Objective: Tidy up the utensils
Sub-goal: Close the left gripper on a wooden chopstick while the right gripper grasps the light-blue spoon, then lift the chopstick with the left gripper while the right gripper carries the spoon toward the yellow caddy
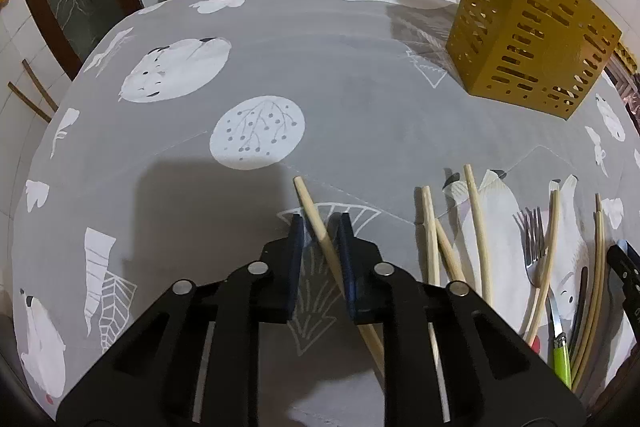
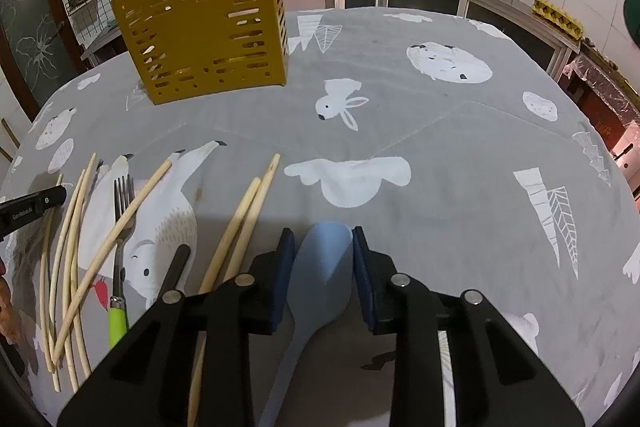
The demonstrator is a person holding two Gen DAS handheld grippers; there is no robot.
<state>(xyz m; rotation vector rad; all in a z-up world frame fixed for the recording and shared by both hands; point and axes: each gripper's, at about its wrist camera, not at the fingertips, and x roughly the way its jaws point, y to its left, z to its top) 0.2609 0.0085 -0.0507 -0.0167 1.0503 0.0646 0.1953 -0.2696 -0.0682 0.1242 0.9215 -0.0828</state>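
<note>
Two grippers work over a grey tablecloth (image 1: 360, 99) printed with white animals and leaves. The left gripper (image 1: 322, 227) has its blue pads narrowed around a single chopstick (image 1: 316, 219) that crosses the gap on a slant; the stick touches the right pad, but a sliver of cloth shows beside the left pad, so I cannot tell whether it is truly clamped. To its right on the cloth lie more chopsticks (image 1: 478, 227), a fork (image 1: 534, 247) with a green handle, and a black-handled tool at the frame edge. The right gripper (image 2: 322, 241) straddles the bowl of a light blue spoon (image 2: 326, 267), whose handle runs back under the gripper; both pads sit against or just beside the bowl's edges, and whether they press on it is unclear. Left of it in that view lie two chopsticks (image 2: 250, 219) side by side, then the fork (image 2: 122, 223) and the looser sticks. The yellow slotted holder (image 2: 204, 23) stands upright farther back on the table, well apart from all the utensils.
</note>
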